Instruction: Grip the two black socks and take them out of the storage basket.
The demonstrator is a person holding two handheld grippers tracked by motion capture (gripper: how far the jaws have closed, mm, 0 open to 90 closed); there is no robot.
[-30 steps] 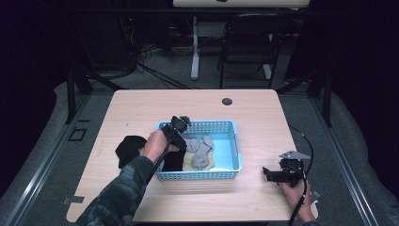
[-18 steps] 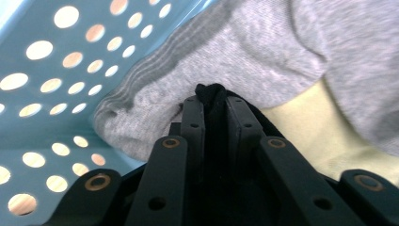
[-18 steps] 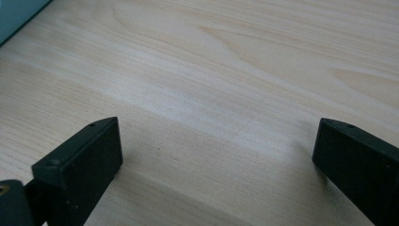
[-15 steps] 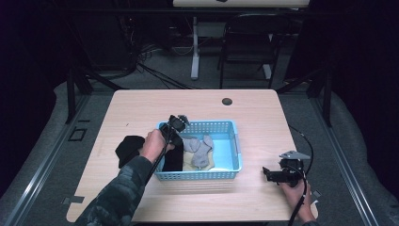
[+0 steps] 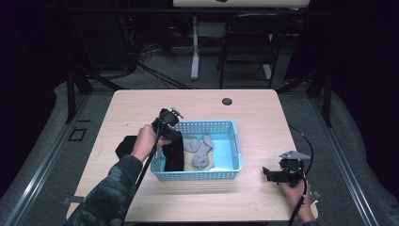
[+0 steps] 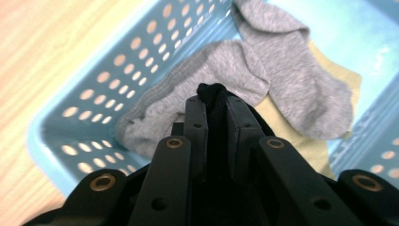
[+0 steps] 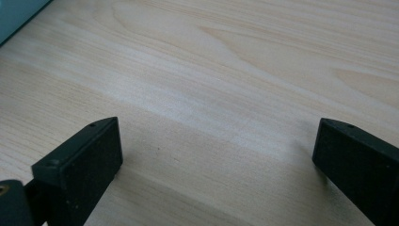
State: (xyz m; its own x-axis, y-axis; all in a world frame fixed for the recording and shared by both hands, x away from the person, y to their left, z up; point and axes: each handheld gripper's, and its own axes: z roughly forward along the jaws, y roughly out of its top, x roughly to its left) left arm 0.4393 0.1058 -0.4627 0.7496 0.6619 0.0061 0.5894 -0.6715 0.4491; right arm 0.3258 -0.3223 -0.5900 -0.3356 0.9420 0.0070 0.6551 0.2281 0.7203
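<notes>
A light-blue perforated basket (image 5: pixel 234 143) sits mid-table and holds grey socks (image 5: pixel 198 146) over a yellowish cloth (image 5: pixel 190 163). My left gripper (image 5: pixel 172 134) is over the basket's left end, shut on a black sock (image 5: pixel 174 153) that hangs down into it. In the left gripper view the jaws pinch the black sock (image 6: pixel 214 101) above the grey socks (image 6: pixel 282 80) and the basket (image 6: pixel 94 89). At the table's front right my right gripper (image 5: pixel 269 174) rests low and open. Bare wood lies between its fingers (image 7: pixel 80 160).
Another black piece of cloth (image 5: pixel 126 146) lies on the table left of the basket, partly behind the left hand. A dark round grommet (image 5: pixel 227 101) sits near the far edge. A chair and desk legs stand beyond the table.
The left gripper has lifted slightly and drawn left, toward the basket's left wall, with the black sock in it. The right gripper has stayed put.
</notes>
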